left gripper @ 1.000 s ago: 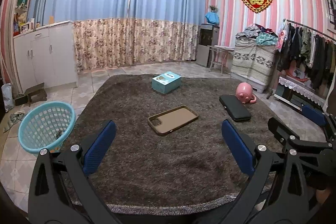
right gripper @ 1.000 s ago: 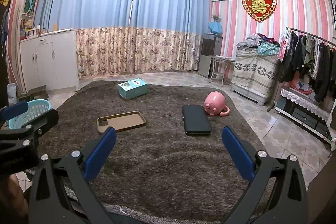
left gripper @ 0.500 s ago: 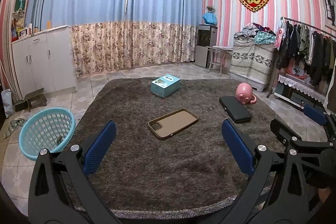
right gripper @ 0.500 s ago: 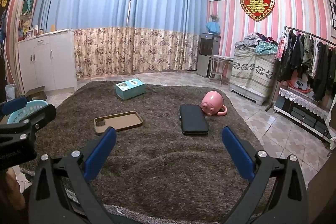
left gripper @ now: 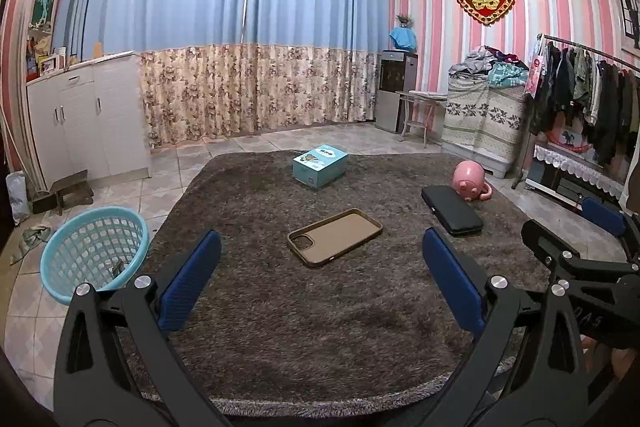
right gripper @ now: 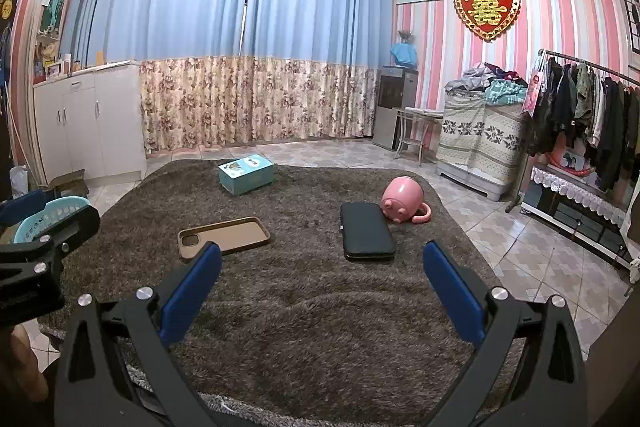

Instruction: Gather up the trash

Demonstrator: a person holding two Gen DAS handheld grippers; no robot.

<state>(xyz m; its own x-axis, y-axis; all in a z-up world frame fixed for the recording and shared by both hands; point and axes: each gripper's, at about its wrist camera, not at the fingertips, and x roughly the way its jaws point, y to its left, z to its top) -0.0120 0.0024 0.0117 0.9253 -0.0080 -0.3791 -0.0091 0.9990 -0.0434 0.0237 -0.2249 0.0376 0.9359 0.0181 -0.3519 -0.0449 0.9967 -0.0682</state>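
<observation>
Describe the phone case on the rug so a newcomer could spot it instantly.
Start at the large brown shaggy rug. Near its middle, nearer the cameras than the teal box and left of the black pouch, lies the phone case. It alone is tan, open side up, with a camera cutout at one end.

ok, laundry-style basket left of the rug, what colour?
Light turquoise blue, with a perforated wall; the basket shows best in the left wrist view.

Bare rug (left gripper: 304, 315) lies open ahead of both grippers. Farther on, the phone case (left gripper: 334, 237), black case (right gripper: 366, 231), pink mug (right gripper: 402, 199) and teal box (left gripper: 319, 166) sit spaced apart.
</observation>
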